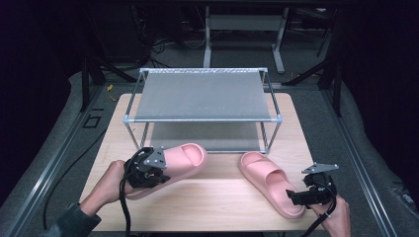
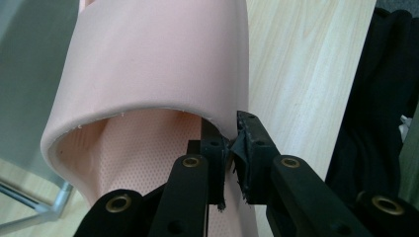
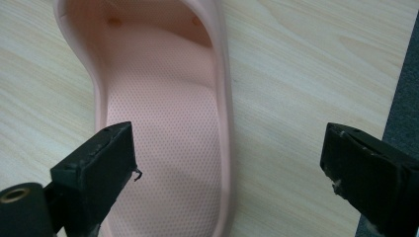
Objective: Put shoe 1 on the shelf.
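Observation:
Two pink foam slippers are on the wooden table (image 1: pixel 222 205). The left slipper (image 1: pixel 185 159) (image 2: pixel 148 59) is tilted, its toe toward the rack. My left gripper (image 1: pixel 164 173) (image 2: pixel 232 145) is shut on the edge of its strap, one jaw inside the strap and one outside. The right slipper (image 1: pixel 269 182) (image 3: pixel 163 123) lies flat, sole down, with its heel toward me. Behind that heel my right gripper (image 1: pixel 300 191) (image 3: pixel 228 143) stands open; its jaws straddle the slipper's right rim without touching it.
A two-tier shoe rack (image 1: pixel 202 96) with grey fabric shelves and a metal frame stands at the back of the table; its lower shelf (image 2: pixel 20 74) and a leg (image 2: pixel 54 207) are near the left slipper. Black cloth (image 2: pixel 375 123) hangs past the table edge.

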Available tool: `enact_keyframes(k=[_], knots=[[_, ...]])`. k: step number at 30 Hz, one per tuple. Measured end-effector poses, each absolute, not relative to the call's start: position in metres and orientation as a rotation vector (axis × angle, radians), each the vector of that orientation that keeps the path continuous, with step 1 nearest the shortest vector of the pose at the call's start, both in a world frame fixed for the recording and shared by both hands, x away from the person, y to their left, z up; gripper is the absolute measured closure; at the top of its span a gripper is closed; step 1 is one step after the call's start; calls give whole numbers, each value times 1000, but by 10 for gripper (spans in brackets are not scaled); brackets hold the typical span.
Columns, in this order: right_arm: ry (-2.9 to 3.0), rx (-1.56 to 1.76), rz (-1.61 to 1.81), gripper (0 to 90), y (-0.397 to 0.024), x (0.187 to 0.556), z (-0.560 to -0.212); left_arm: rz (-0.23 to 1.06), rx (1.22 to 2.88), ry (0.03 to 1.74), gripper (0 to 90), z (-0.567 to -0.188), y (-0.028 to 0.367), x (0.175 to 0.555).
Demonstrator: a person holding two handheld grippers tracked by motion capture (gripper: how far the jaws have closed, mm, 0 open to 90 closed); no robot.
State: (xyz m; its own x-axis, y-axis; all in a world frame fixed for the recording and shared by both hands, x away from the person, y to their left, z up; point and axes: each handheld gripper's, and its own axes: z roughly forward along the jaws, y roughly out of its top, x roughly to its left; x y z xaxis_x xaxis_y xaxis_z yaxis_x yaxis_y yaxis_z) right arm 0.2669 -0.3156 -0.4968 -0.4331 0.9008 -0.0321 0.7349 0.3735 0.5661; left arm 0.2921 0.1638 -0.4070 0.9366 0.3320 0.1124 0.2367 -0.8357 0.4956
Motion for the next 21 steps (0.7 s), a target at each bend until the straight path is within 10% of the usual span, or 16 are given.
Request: enact_keyframes(k=[21], knots=[[2287,1460,697,62,-321,271,-497,264,2661,392,837,-379,158,310]])
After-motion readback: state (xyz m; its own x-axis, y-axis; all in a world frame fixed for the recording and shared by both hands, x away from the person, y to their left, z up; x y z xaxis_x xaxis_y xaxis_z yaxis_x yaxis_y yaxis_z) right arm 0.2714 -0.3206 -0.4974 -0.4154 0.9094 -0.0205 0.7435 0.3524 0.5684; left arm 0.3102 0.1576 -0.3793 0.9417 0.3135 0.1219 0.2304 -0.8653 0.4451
